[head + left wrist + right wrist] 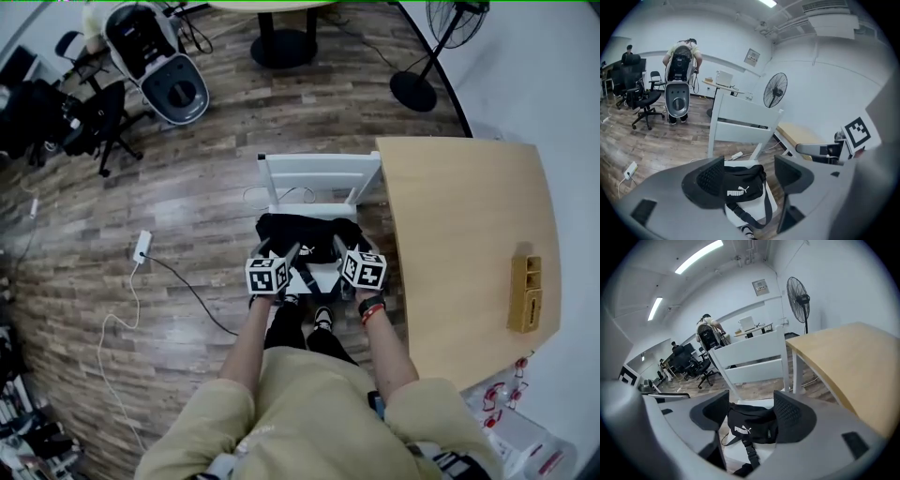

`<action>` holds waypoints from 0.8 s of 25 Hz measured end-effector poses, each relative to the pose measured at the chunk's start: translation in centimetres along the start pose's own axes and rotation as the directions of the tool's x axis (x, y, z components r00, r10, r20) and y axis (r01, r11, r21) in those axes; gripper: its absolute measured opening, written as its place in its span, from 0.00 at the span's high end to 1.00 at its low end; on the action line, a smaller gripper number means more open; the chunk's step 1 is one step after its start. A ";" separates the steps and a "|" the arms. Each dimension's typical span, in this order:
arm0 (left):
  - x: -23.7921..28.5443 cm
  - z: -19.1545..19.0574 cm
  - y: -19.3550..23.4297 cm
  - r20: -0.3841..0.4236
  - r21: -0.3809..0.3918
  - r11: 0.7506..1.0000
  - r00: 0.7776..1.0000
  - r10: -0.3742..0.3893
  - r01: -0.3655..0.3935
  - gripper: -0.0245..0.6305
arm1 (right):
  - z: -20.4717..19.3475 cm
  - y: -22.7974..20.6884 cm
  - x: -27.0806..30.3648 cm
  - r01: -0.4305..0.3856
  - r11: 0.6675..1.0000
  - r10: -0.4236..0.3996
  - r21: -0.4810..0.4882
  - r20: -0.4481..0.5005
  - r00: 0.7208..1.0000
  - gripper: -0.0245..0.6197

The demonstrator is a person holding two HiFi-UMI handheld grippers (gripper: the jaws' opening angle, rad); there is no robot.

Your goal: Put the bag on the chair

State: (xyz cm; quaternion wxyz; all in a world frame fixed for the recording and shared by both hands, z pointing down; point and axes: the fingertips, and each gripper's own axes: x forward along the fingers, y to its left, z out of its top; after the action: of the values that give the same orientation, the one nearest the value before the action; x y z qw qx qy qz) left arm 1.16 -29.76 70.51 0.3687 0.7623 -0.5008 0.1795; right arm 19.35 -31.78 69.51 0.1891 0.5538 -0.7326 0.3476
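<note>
Two grippers, left and right, are hanging with jaws apart, gripping nothing, above one black bag that is lying on the seat of the one white chair. The bag is showing a white logo, its strap trailing over the seat's front edge. One wooden table is sitting just beside the chair on the person's right, while wood floor is lying open on the left.

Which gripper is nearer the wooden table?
Right. The right gripper hangs beside the wooden table; the left gripper is across the black Puma bag from it, farther away.
</note>
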 end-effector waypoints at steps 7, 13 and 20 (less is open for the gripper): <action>-4.3 4.0 -2.9 0.112 0.059 0.998 0.994 0.013 -0.020 0.49 | 4.5 1.4 -4.9 -0.002 0.999 0.006 -0.041 0.093 0.996 0.57; -7.7 8.4 -4.5 0.212 0.098 0.994 0.977 0.022 -0.044 0.53 | 8.0 2.2 -7.8 -0.007 0.999 0.012 -0.036 0.158 0.987 0.62; -10.8 13.1 -6.5 0.319 0.143 0.989 0.948 0.000 -0.048 0.59 | 12.1 4.5 -11.2 0.020 0.988 0.020 -0.154 0.257 0.966 0.75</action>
State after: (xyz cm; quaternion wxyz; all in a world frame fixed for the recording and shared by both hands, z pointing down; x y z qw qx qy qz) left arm 1.08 -31.18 52.40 0.2232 0.8003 -0.5482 0.0957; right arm 19.96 -32.22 52.42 0.1350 0.5777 -0.7759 0.2145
